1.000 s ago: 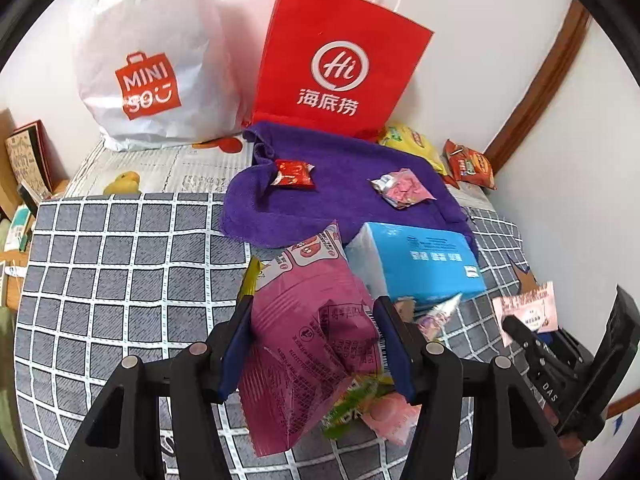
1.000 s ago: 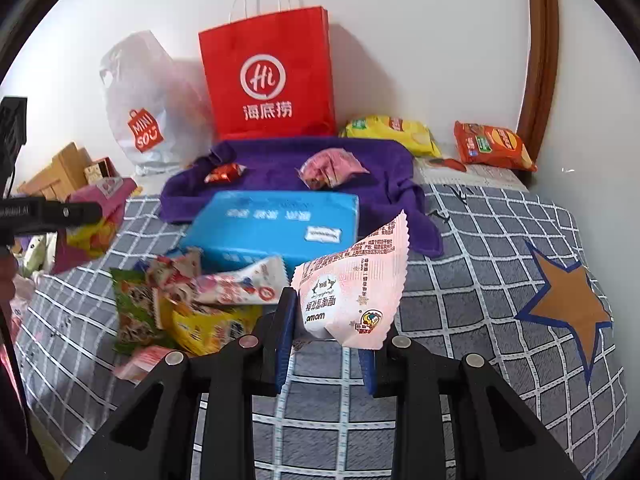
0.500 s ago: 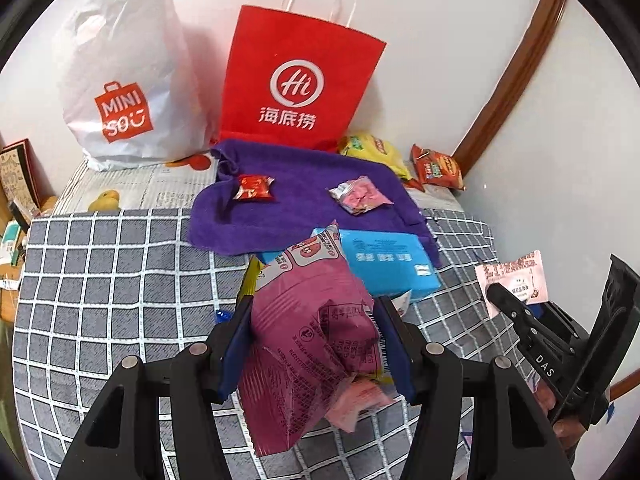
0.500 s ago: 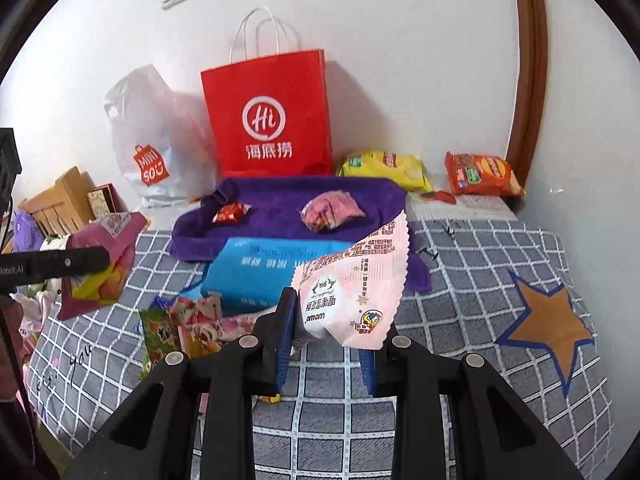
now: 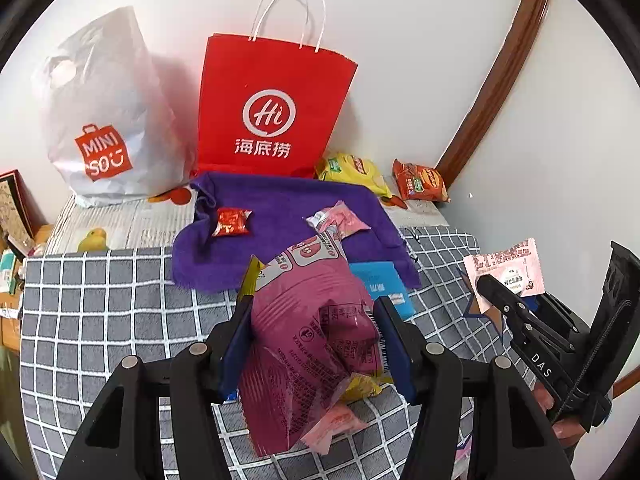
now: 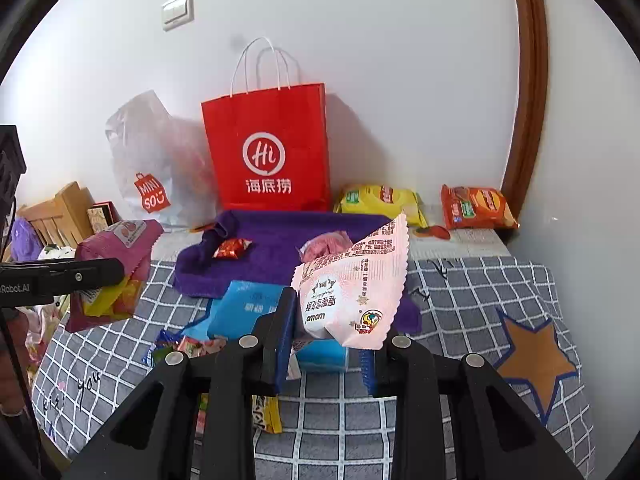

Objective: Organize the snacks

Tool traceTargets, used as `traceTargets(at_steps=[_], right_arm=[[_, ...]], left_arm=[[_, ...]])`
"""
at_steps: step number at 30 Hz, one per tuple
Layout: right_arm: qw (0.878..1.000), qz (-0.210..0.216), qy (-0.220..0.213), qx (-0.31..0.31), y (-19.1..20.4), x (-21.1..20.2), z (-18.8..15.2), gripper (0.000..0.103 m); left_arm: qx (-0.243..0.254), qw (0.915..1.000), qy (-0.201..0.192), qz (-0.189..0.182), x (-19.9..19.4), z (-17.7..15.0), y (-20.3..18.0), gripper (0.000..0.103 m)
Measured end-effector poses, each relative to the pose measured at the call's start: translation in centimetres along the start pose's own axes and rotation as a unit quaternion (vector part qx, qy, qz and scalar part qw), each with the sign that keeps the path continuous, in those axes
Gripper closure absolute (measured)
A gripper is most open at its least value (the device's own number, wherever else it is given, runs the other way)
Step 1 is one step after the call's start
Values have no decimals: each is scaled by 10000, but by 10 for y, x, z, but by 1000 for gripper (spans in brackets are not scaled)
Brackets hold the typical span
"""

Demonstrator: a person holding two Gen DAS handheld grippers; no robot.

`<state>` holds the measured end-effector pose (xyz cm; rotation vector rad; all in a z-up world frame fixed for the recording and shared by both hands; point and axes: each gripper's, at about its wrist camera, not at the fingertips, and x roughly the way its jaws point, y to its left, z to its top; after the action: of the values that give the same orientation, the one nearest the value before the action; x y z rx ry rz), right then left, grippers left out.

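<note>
The grey checked cloth [image 6: 460, 292] covers the table beneath me. A red Hi paper bag [image 6: 272, 152] stands at the wall behind a purple towel [image 5: 288, 208], with a white Miniso bag [image 5: 104, 120] left of it. On the towel lie a small red candy packet [image 5: 231, 221] and a pink one [image 5: 340, 222]. My left gripper [image 5: 316, 340] is clamped on a magenta snack bag [image 5: 312, 332], held above the cloth. My right gripper [image 6: 326, 344] pinches a pale pink snack packet [image 6: 352, 292] over a blue box [image 6: 248, 308] in front of the towel.
</note>
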<state>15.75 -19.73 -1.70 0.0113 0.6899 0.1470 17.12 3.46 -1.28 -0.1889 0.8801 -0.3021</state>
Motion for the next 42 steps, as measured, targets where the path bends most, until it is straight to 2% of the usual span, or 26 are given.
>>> traceTargets(at_steps=[7, 17, 33, 42], right_arm=[[10000, -3, -79, -9, -1, 4, 20, 74], [9999, 95, -86, -5, -3, 31, 44, 74], [9995, 227, -77, -208, 5, 92, 90, 74], [9990, 318, -43, -313, 6, 126, 108, 74]], left_arm=[[84, 9999, -5, -100, 4, 16, -7, 46], [69, 9999, 56, -69, 21, 42, 1, 46], [-271, 9993, -125, 234, 43, 101, 44, 46], [-386, 9988, 28, 290, 77, 116, 62, 46]])
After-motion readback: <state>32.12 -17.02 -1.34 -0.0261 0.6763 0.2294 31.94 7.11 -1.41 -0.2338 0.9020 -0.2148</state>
